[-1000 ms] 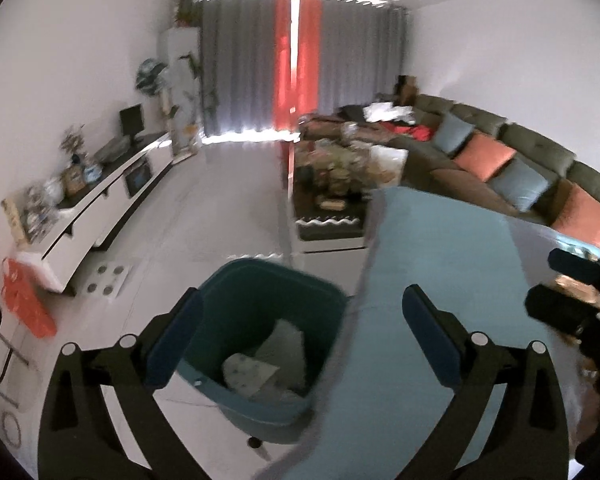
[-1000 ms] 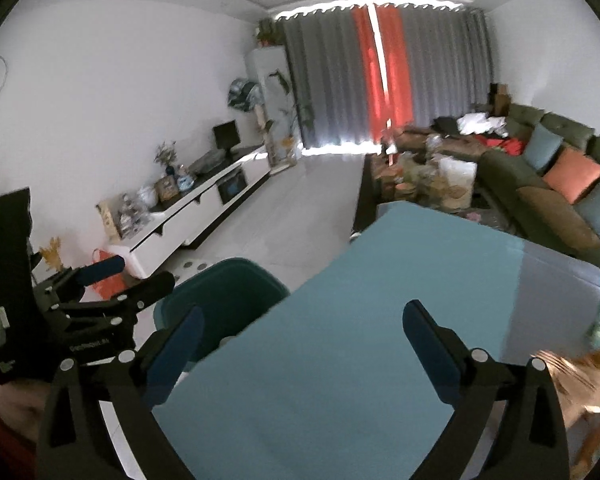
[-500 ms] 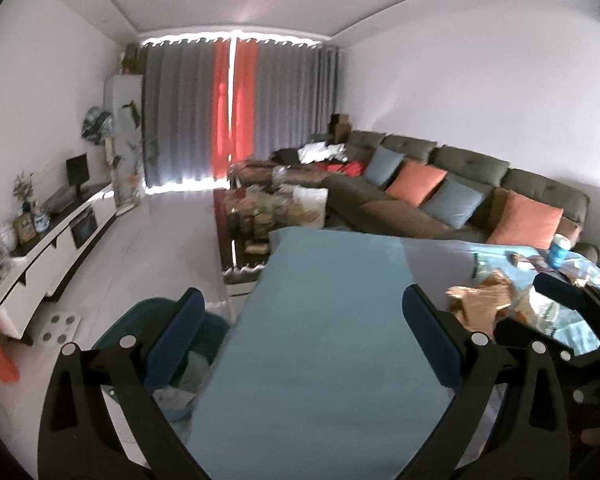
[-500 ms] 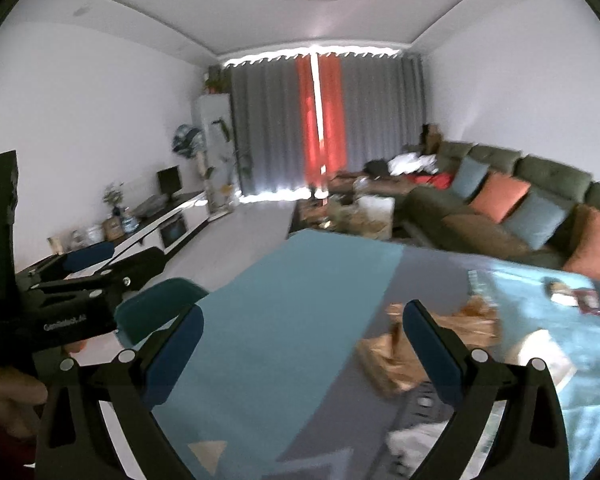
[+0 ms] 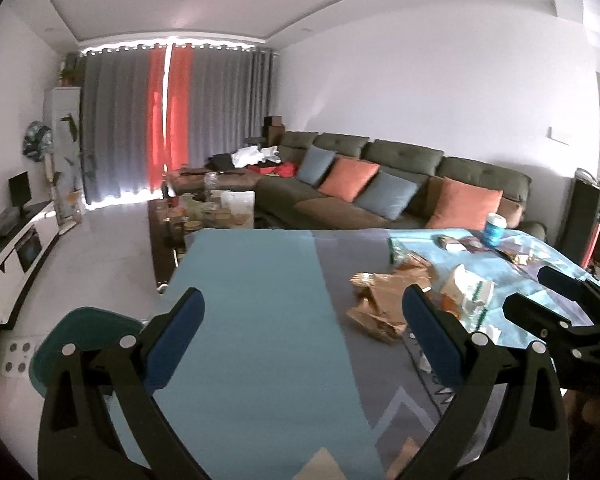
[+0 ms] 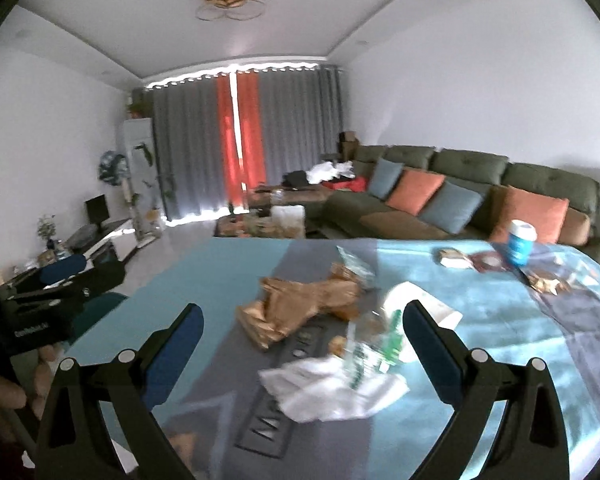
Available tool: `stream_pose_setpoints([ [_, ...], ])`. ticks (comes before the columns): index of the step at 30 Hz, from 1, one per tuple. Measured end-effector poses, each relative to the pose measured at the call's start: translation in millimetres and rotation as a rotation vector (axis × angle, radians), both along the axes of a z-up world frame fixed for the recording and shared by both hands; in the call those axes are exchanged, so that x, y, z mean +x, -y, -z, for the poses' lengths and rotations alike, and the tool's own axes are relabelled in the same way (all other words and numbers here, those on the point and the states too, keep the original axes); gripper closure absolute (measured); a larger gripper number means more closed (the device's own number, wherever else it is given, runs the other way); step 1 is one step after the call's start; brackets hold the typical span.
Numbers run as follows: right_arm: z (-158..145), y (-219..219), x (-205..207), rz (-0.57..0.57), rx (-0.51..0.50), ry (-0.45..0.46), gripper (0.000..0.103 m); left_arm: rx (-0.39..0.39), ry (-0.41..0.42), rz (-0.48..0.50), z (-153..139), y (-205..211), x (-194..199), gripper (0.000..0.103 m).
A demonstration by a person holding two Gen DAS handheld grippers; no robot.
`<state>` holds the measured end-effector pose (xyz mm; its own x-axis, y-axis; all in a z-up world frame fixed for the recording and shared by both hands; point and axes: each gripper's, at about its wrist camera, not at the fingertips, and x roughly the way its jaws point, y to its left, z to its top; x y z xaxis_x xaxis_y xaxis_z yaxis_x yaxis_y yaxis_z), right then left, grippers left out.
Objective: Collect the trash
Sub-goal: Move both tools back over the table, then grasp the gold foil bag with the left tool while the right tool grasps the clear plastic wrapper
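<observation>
A crumpled brown paper bag (image 6: pixel 300 308) lies mid-table, also in the left wrist view (image 5: pixel 384 300). White crumpled plastic and wrappers (image 6: pixel 336 384) lie just in front of my right gripper (image 6: pixel 300 344), which is open and empty above them. My left gripper (image 5: pixel 300 332) is open and empty over the bare blue tablecloth (image 5: pixel 252 320), left of the bag. The teal trash bin (image 5: pixel 72 344) stands on the floor at the table's left edge, also in the right wrist view (image 6: pixel 100 308).
A blue-and-white cup (image 6: pixel 521 242) and small wrappers (image 6: pixel 456 258) sit at the table's far right. A green sofa with orange and blue cushions (image 6: pixel 460 196) runs behind. A cluttered coffee table (image 5: pixel 204 208) and a white TV cabinet (image 5: pixel 16 236) stand beyond.
Both grippers swung from over the bin at the table's left edge up and right toward the trash on the table. Both stayed open and empty.
</observation>
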<state>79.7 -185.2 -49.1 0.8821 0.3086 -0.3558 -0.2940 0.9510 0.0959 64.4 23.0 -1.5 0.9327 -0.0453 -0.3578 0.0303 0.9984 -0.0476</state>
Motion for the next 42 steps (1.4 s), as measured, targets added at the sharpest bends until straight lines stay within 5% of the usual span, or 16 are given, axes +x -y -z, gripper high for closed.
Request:
stream_pose_setpoints([
  [9,14,23,-2,0.084,-0.003,-0.049,0.007,0.021,-0.018,0.114,14,24,9,0.006],
  [23,32,25,31,0.130,-0.026,-0.149,0.007,0.029,-0.088,0.162,34,38,43,0.005],
  [34,48,19,69,0.125,-0.043,-0.255,0.031,0.019,-0.152,0.177,55,44,84,0.006],
  [42,57,19,80,0.116,-0.047,-0.305,0.060,0.014,-0.200,0.203,68,53,111,0.005],
])
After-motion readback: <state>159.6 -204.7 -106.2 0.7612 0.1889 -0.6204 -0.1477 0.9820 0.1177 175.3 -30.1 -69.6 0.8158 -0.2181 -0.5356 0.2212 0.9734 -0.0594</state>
